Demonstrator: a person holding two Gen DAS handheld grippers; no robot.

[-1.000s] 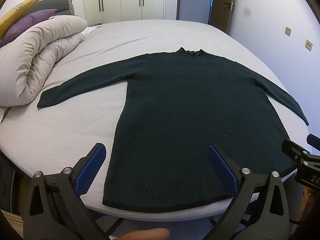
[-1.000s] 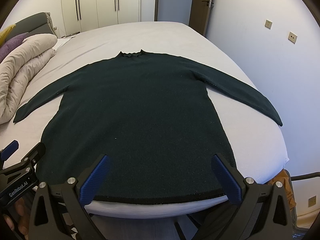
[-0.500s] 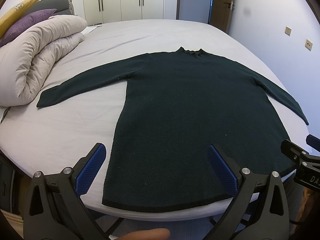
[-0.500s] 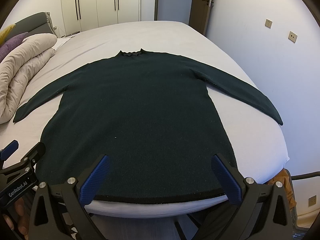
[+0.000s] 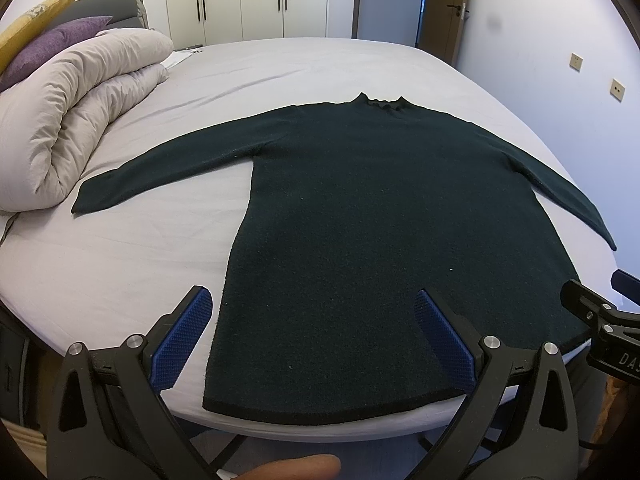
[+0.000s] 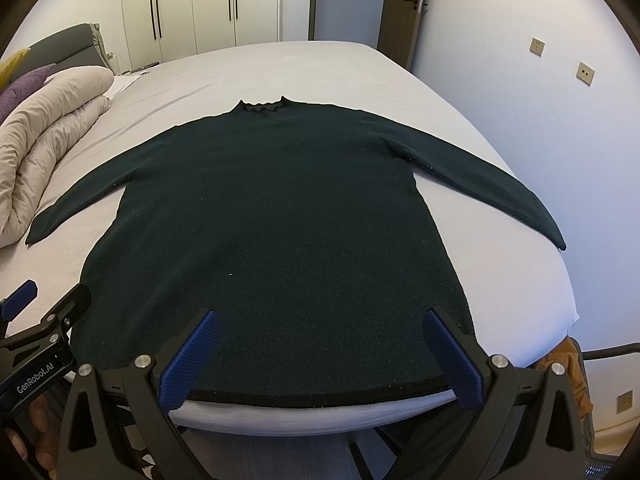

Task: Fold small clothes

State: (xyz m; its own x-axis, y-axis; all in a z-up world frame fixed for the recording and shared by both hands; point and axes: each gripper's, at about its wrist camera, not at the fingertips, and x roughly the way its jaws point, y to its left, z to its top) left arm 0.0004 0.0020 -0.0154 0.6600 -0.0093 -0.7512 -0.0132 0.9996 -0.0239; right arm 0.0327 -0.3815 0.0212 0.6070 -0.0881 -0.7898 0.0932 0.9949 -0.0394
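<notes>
From the left wrist view, the dark green long-sleeved knit sweater (image 5: 360, 216) lies flat and face up on the pale grey bed sheet (image 5: 120, 264), hem at the bed's near edge and sleeves spread, probably so each side folds cleanly. The left gripper (image 5: 312, 332) hangs wide apart, empty, above the hem's left corner. From the right wrist view, the right gripper (image 6: 320, 348) gapes equally wide over the hem's right half, gripping nothing.

One dark sweater (image 5: 372, 216), centre frame. One rolled duvet (image 5: 76, 120), left. Two cushions, upper left: one purple (image 5: 52, 46), one yellow (image 5: 36, 12). Two wall sockets (image 6: 560, 58), upper right. Two grippers: left (image 5: 312, 338), right (image 6: 320, 356).
</notes>
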